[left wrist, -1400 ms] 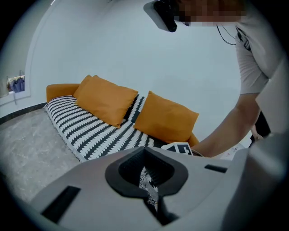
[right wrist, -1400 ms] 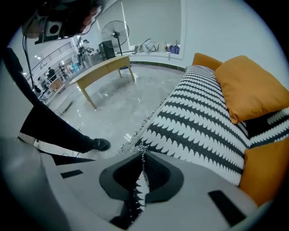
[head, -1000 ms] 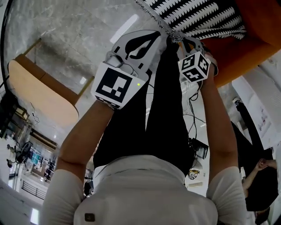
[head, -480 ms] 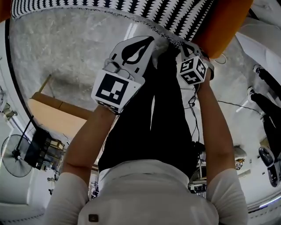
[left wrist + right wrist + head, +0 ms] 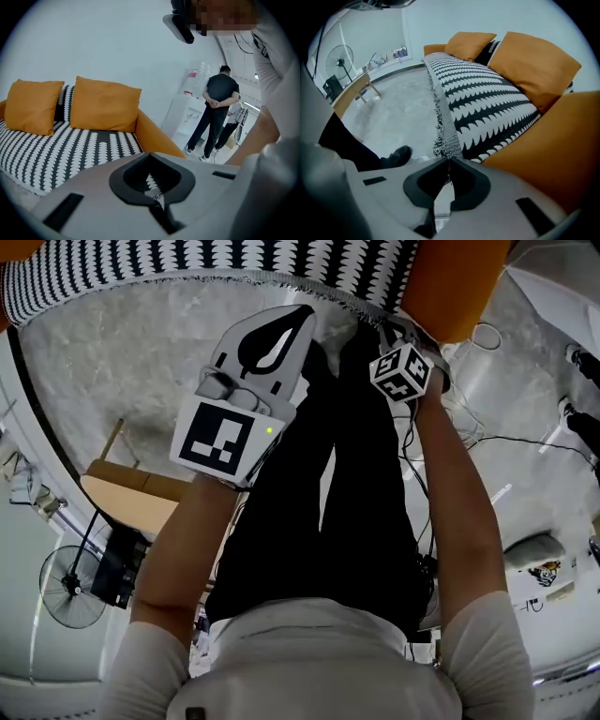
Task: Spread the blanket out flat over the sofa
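While the blanket (image 5: 487,98) lies draped over the sofa (image 5: 553,150) seat | your left gripper (image 5: 156,197) and right gripper (image 5: 448,164) both pinch its edge, jaws closed | looks soft, limp; grip corners

Office lounge, orange sofa (image 5: 157,137), water dispenser (image 5: 186,115), pedestal fan (image 5: 340,57)

No lettering, brand, number or sign can be read on anything in these views.
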`<state>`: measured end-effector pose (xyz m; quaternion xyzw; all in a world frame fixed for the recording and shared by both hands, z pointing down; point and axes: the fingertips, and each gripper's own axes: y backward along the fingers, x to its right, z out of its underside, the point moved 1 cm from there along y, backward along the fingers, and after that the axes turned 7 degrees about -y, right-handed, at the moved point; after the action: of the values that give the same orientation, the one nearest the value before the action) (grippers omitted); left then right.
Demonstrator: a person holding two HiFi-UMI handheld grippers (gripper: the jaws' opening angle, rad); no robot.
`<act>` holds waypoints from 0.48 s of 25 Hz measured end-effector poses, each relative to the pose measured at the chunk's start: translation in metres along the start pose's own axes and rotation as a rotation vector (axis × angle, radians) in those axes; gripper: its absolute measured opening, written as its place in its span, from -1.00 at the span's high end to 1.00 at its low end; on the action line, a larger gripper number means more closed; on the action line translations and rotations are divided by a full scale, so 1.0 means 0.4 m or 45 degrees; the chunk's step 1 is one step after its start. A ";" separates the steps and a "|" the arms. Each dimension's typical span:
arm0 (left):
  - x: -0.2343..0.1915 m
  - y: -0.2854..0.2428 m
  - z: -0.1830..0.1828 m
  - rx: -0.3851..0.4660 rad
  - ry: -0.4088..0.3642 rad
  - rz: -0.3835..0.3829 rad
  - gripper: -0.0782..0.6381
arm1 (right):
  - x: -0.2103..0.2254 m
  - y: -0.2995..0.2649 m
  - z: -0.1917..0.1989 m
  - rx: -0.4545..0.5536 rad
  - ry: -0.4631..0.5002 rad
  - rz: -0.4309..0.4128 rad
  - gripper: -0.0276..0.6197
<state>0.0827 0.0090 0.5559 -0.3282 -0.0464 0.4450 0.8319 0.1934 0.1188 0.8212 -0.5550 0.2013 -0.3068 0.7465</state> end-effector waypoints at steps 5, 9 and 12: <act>-0.008 -0.046 0.043 -0.042 0.009 -0.002 0.76 | 0.013 -0.085 0.036 -0.022 0.065 0.011 0.82; -0.033 -0.045 0.044 -0.035 0.008 -0.005 0.76 | 0.001 -0.114 0.021 -0.055 0.100 -0.006 0.82; -0.048 -0.032 0.022 -0.007 0.029 -0.009 0.76 | -0.009 -0.110 0.006 -0.061 0.058 -0.019 0.82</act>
<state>0.0769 -0.0062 0.5745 -0.3353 -0.0394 0.4381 0.8331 0.1820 0.1143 0.8636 -0.5670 0.2213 -0.3202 0.7259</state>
